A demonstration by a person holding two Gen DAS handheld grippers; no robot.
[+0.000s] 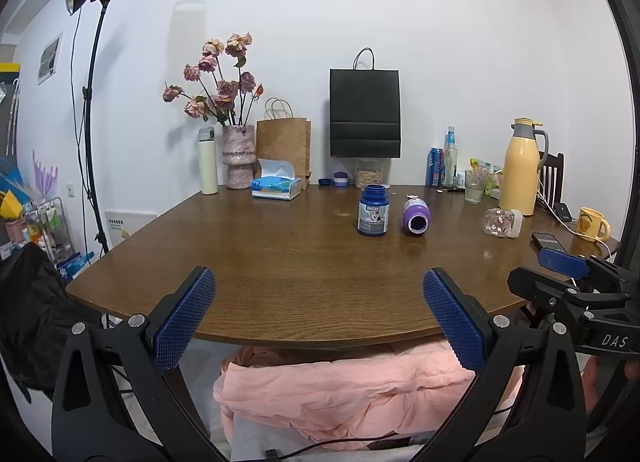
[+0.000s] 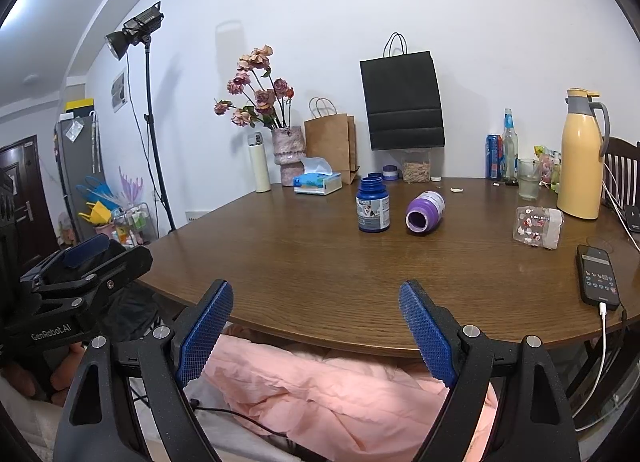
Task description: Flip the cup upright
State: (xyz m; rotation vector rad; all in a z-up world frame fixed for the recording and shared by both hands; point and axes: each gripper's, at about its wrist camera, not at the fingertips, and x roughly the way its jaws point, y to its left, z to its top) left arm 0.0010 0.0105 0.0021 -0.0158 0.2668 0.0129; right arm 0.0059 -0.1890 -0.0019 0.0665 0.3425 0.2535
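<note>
A clear cup with red and white spots lies on its side on the brown table, toward the right; in the right wrist view the cup rests beside the yellow jug. My left gripper hovers open at the table's near edge, nothing between its fingers. My right gripper is open too, equally empty, well short of the cup. Each gripper shows at the edge of the other's view: the right gripper and the left gripper.
An upright blue bottle and a purple jar on its side stand mid-table. A phone on a cable lies near right. A yellow jug, glass, yellow mug, bags, vase and tissue box line the back.
</note>
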